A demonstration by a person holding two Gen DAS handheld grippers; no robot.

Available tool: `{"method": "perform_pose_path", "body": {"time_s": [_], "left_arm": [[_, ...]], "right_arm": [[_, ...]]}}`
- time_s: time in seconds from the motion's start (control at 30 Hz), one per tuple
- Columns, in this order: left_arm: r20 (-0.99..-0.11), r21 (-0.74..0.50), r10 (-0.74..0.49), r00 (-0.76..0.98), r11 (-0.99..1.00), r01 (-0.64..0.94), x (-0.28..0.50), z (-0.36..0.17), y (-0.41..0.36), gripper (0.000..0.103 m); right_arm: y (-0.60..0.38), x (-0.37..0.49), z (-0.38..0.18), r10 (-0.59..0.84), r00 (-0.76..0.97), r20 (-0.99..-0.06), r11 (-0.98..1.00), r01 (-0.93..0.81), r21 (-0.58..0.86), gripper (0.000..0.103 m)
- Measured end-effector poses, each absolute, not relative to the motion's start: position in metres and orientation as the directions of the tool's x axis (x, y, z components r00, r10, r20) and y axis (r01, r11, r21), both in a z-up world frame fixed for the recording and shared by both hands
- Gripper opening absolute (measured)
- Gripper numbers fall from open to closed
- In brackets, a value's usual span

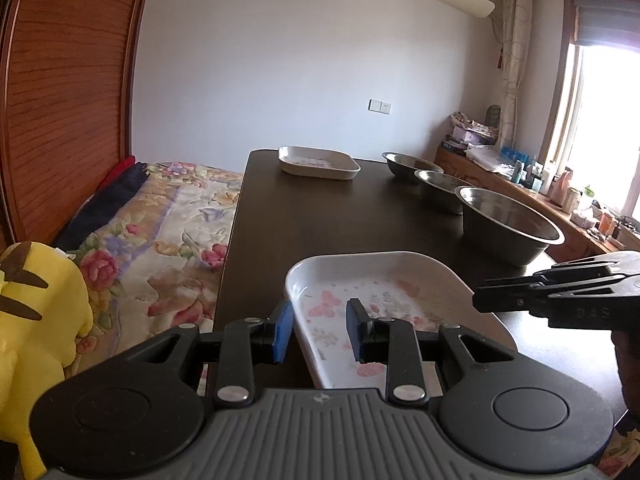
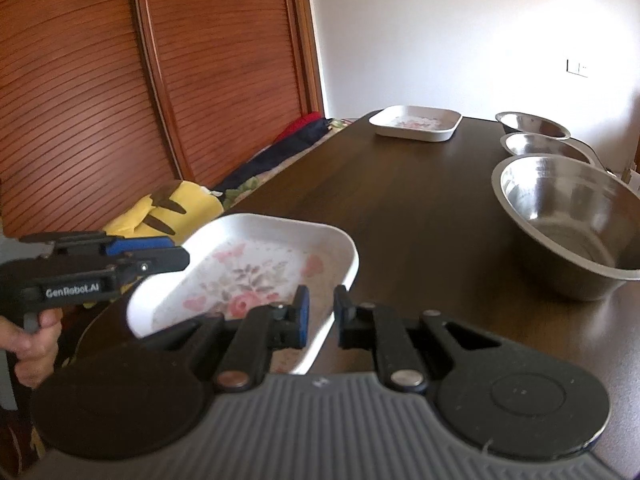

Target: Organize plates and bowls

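Near plate: on the dark table, front edge; looks light, stiff and slick.
Left wrist view: left gripper half open, straddling its left rim.
Right wrist view: right gripper pinches the right rim; a good hold.

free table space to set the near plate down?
Bare: middle of the table, between near floral plate, far plate and the bowl row. Crowded: right edge, three steel bowls in a line. Near end taken by plate and both grippers.
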State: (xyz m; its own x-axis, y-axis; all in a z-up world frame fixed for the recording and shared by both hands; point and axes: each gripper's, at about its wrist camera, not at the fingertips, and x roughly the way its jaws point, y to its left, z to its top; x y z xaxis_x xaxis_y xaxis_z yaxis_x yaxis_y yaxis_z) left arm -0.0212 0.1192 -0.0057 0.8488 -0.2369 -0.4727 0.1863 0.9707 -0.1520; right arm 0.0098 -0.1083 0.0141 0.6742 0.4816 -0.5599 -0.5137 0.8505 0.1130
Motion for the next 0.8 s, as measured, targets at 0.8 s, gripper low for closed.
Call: {"method": "perform_pose_path", "body": {"time_s": [0.8], "left_arm": [[-0.466,-0.137,-0.228,0.855,0.973,0.185,-0.006,0.002,0.119,0.077]], "right_arm": [[-0.118,-0.004,0.018,0.469,0.712,-0.522,0.859,-0.504,0.084,0.016]]}}
